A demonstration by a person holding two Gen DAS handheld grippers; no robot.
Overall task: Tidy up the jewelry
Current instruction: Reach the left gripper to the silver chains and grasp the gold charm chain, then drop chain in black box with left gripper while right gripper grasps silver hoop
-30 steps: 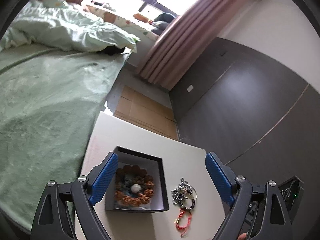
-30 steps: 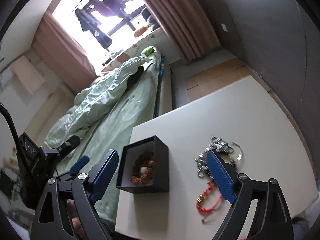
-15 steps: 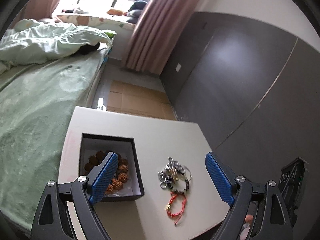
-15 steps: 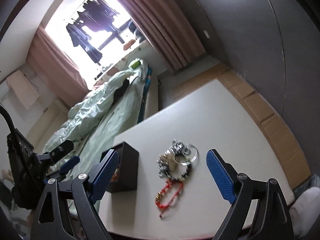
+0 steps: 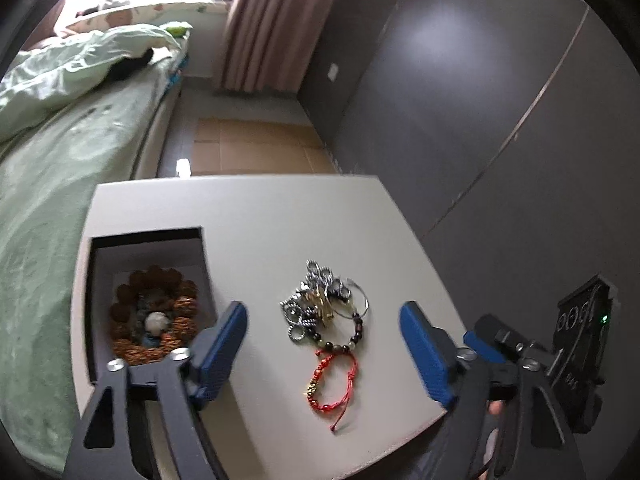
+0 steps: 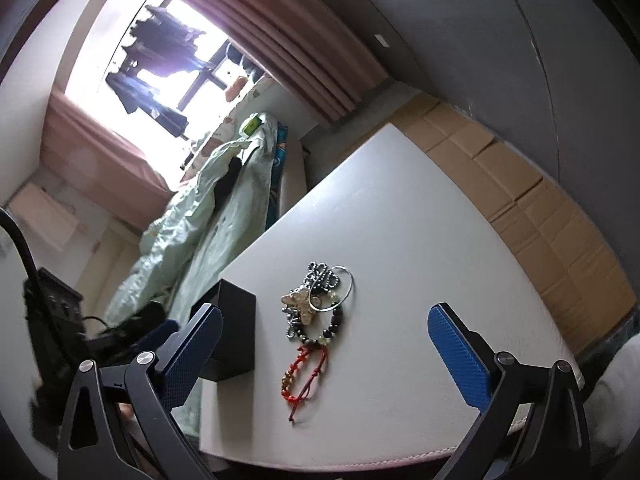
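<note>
Now both hand-held grippers hover over near edge of worktop (image 5: pixel 256 216), jewelry pile ahead between their fingers. Red cord bracelet (image 5: pixel 334 380) lies nearest that edge, long axis running away from it; beaded bracelet (image 5: pixel 344 340) and silver chains (image 5: pixel 316 300) just beyond, touching. Black box (image 5: pixel 148 304) toward left edge, brown beads inside. Left hand-held gripper (image 5: pixel 322 344): jaws just been closing, apart, nothing between pads. Right hand-held gripper (image 6: pixel 320 346): jaws just been opening, wide apart, empty. Neither clearly nearer.
</note>
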